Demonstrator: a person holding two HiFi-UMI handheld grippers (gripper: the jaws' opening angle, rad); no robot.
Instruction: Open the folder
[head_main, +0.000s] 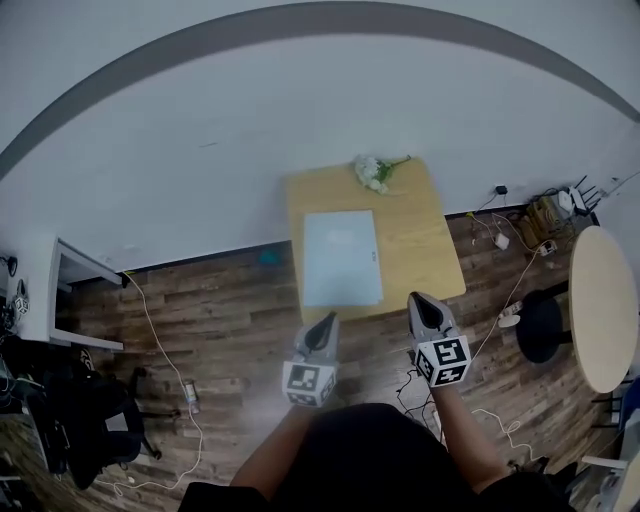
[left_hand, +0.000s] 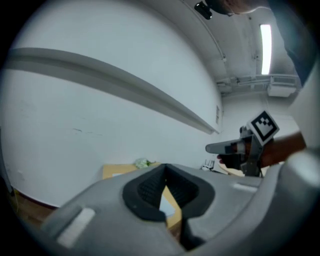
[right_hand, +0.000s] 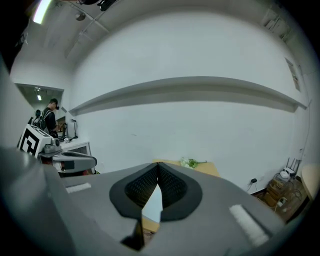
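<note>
1. My left hand-held gripper (head_main: 324, 324) is clenched, its jaws meeting at the tips with nothing between them.
2. My right hand-held gripper (head_main: 421, 302) is clenched and empty too.
3. The folder (head_main: 341, 258) lies flat and closed in the middle of the desk (head_main: 425, 235).
4. The flowers (head_main: 373, 172) sit at the folder's 12 o'clock, by the desk's far edge.
5. The left hand-held gripper hangs at the folder's 6 o'clock and the right at its 5 o'clock, neither touching it.
</note>
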